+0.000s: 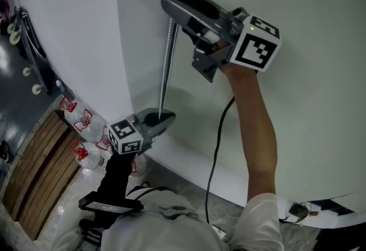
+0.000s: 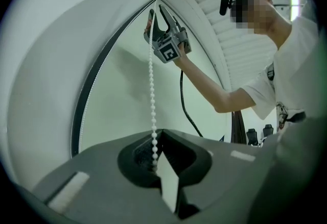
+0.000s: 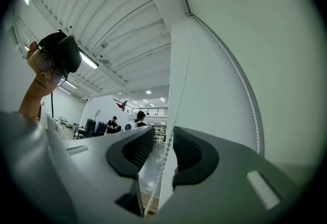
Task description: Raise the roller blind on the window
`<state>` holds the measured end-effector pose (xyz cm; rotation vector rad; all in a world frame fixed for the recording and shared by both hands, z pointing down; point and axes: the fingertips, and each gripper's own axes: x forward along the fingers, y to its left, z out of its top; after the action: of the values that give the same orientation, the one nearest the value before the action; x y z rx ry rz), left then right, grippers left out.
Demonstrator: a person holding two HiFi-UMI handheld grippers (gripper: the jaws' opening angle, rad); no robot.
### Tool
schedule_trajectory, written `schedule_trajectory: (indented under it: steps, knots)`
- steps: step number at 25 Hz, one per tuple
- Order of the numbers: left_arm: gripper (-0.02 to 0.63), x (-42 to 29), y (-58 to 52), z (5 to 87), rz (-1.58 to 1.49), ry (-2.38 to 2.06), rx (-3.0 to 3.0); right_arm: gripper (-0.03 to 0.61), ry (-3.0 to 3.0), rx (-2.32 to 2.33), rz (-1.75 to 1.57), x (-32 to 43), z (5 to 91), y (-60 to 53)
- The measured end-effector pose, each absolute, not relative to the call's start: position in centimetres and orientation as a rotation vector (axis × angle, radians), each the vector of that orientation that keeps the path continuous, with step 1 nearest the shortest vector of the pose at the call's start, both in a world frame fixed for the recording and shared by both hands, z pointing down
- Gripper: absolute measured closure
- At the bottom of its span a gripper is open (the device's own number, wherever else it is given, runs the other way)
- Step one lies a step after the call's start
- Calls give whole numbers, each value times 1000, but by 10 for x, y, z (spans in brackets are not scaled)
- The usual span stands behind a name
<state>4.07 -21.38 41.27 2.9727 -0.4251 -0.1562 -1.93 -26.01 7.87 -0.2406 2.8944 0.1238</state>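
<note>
Left gripper (image 1: 167, 118) pinches the bead chain (image 1: 167, 55) low down, jaws pressed together on the beads, while the right gripper (image 1: 167, 2), on an arm stretched high, holds its jaws spread with the same chain running loose between them. The roller blind (image 1: 309, 101) hangs just right of the chain, a flat pale sheet covering every part of the window in view and reaching far below both grippers. Most of the raising therefore appears still to be done, and the right gripper seems placed for a fresh grip and a downward pull. The chain runs close along the corner where the blind meets a white wall (image 1: 74, 27), leaving little side room, though the stretch between the two grippers is free. A black cable (image 1: 216, 147) trails down beside the raised arm. Water bottles (image 1: 86, 124) and a wooden pallet (image 1: 37, 164) lie on the floor to the left, well apart.
</note>
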Motion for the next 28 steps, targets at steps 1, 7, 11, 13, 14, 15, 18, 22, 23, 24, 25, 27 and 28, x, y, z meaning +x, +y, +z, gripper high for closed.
schedule_trajectory:
  steps: [1, 7, 11, 13, 14, 15, 18, 22, 23, 24, 25, 27, 28]
  knots:
    - [615, 40, -214, 413, -155, -425, 2971, 481, 2890, -235, 138, -20, 71, -260]
    - [615, 41, -213, 412, -160, -411, 2968, 560, 2874, -248, 112, -19, 58, -261]
    - [615, 42, -212, 416, -154, -391, 2945, 563, 2871, -217, 40, -16, 61, -259]
    - [615, 41, -212, 421, -136, -383, 2928, 565, 2877, -211, 30, -17, 63, -257]
    - [615, 40, -212, 422, -135, -380, 2919, 565, 2881, -211, 32, -18, 64, -256]
    - [615, 40, -212, 422, -139, -376, 2911, 565, 2886, -216, 40, -18, 64, -254]
    - [615, 40, -212, 420, -155, -371, 2904, 566, 2901, -236, 75, -18, 65, -249]
    - [615, 43, -211, 423, -127, -372, 2925, 566, 2918, -230, 61, -21, 75, -247]
    - [615, 44, -211, 424, -120, -373, 2929, 566, 2926, -233, 56, -23, 80, -248]
    - [615, 44, -212, 424, -118, -374, 2929, 566, 2933, -238, 50, -23, 85, -249]
    - [615, 43, -213, 423, -122, -375, 2926, 566, 2935, -243, 42, -23, 91, -250]
    - [615, 44, -213, 422, -134, -373, 2922, 566, 2931, -247, 22, -20, 101, -250]
    - [615, 44, -213, 421, -137, -370, 2924, 566, 2931, -248, 12, -19, 106, -249]
